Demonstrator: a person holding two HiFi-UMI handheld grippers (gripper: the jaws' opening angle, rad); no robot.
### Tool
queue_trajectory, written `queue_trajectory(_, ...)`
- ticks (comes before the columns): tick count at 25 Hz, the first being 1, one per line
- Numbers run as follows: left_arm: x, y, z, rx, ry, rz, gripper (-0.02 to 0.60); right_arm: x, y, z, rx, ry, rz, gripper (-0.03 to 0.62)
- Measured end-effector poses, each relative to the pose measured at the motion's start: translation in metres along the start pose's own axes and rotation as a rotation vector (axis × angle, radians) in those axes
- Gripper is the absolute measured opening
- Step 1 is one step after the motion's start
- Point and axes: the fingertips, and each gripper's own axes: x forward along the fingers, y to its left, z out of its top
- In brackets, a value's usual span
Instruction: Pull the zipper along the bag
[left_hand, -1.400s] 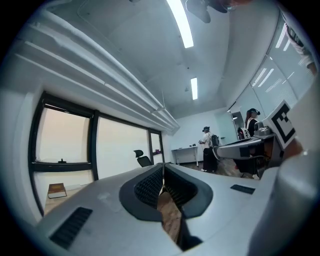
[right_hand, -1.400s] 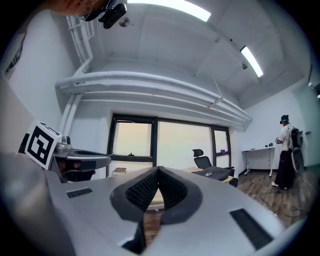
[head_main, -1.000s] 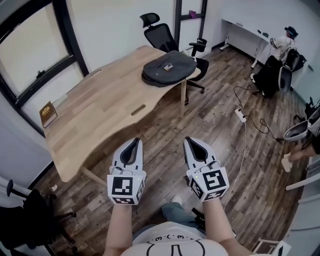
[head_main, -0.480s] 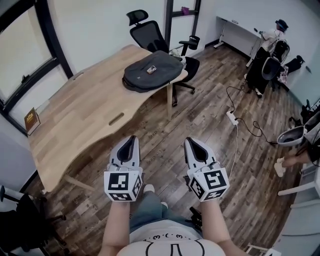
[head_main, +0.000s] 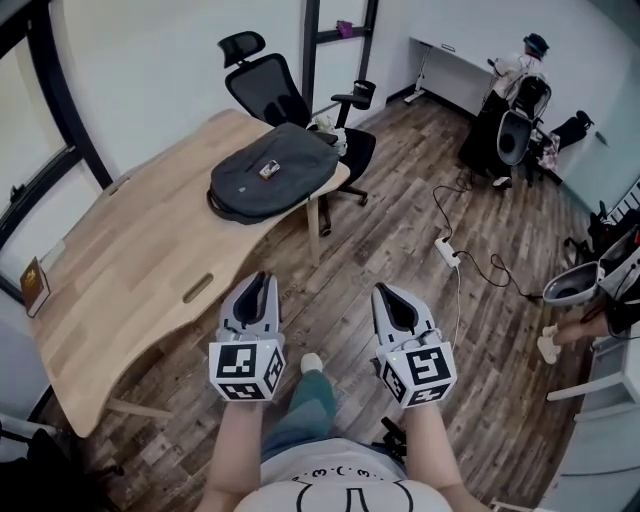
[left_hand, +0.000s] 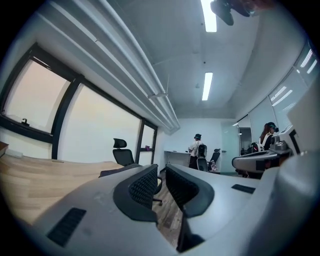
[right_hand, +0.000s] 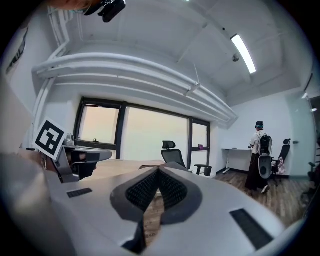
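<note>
A dark grey bag with a small tag on top lies at the far end of the wooden table. Its zipper is too small to make out. My left gripper and right gripper are held side by side over the floor. Both are well short of the bag and point toward it. Both are shut and hold nothing. In the left gripper view the jaws of the left gripper are nearly together. In the right gripper view the pads of the right gripper meet at the tip.
A black office chair stands behind the table beside the bag. A power strip with cables lies on the floor at right. A person stands at a far desk. A small book lies at the table's left edge.
I have walked closer to the table: the bag and table have slid left and down in the head view. Both grippers keep their place before me, still shut.
</note>
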Motion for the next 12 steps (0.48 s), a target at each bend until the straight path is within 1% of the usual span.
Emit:
queue_trajectory(1,0.017,0.003,-0.002,-0.012,0.005,0.004,0.045,0.013,-0.009,0.0,-0.005,0.004,0.0,0.052)
queue_trajectory(2,0.034,0.007,-0.005,-0.024,0.01,0.008,0.108,0.028,-0.017,0.001,-0.009,0.008,0.001,0.052)
queue_trajectory(3,0.052,0.011,-0.007,-0.031,0.016,0.011,0.143,0.043,-0.025,0.001,-0.013,0.014,0.003,0.052)
queue_trajectory(6,0.104,0.024,-0.013,-0.047,0.035,0.01,0.146,0.093,-0.046,0.002,-0.028,0.04,0.024,0.052)
queue_trajectory(9,0.153,0.043,-0.02,-0.078,0.044,0.021,0.146,0.143,-0.063,0.001,-0.043,0.066,0.049,0.052)
queue_trajectory(12,0.197,0.06,-0.025,-0.099,0.059,0.031,0.146,0.19,-0.085,0.004,-0.005,0.075,0.061,0.052)
